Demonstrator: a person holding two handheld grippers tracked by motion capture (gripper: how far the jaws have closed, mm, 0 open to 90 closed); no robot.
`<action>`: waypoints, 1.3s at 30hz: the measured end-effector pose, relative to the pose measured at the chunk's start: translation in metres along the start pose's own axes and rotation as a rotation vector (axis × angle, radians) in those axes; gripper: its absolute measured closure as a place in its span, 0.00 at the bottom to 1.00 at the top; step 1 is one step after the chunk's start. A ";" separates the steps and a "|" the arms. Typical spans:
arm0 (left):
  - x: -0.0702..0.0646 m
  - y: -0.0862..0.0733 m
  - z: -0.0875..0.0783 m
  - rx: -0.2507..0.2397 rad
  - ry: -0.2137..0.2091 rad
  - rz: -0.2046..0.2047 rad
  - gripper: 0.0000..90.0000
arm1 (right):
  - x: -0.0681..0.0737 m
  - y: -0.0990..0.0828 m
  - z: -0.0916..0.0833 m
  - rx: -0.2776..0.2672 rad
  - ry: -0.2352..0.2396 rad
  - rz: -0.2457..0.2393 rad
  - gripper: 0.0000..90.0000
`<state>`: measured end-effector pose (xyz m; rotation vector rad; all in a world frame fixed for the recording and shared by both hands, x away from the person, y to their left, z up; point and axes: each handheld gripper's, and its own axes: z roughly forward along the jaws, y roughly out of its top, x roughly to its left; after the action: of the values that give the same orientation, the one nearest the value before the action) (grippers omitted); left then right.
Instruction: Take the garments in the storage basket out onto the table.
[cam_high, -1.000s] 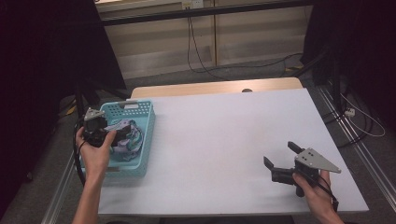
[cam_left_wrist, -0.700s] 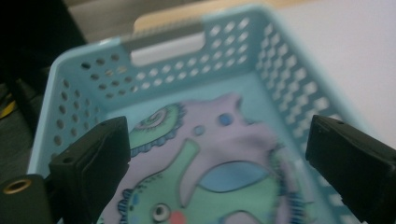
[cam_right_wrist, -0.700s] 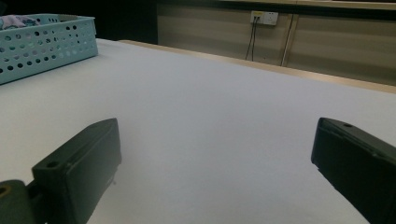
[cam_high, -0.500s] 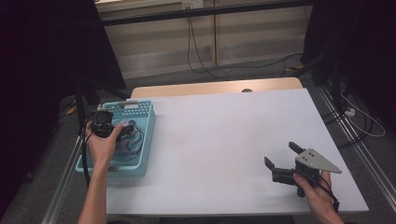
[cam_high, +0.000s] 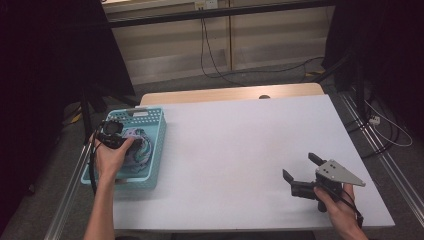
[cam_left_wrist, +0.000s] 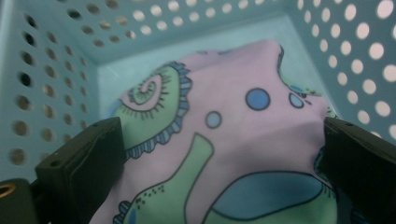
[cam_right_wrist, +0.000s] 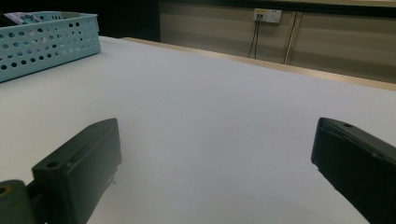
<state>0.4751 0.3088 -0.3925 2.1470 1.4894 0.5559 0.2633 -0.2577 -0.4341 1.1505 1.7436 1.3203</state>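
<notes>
While the cloth (cam_left_wrist: 233, 154) lies bunched in the basket (cam_high: 155, 131) at the bench's (cam_high: 240, 145) left edge, the left tool (cam_high: 131, 146) should sink until both pads flank a thick fold, then close squarely. Its jaws have just been opening and stand wide, straddling the cloth without pinching it. The right tool (cam_high: 300, 167) rests wide open and empty on the bench.

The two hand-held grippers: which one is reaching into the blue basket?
The left hand-held gripper, over the patterned cloth in the basket. The right hand-held gripper rests on the bare white table.
</notes>
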 end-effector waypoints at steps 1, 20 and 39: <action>0.001 -0.001 0.000 0.004 -0.002 -0.002 0.03 | 0.000 0.000 0.000 0.002 0.001 0.000 0.01; -0.007 -0.009 0.025 0.183 -0.003 0.016 0.00 | 0.001 -0.001 0.002 0.015 0.008 -0.008 0.01; 0.005 -0.014 0.036 0.286 -0.094 -0.060 0.00 | 0.001 -0.001 0.002 0.022 0.011 -0.008 0.01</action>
<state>0.4871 0.3124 -0.4297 2.2946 1.6576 0.2284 0.2645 -0.2559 -0.4359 1.1489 1.7726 1.3081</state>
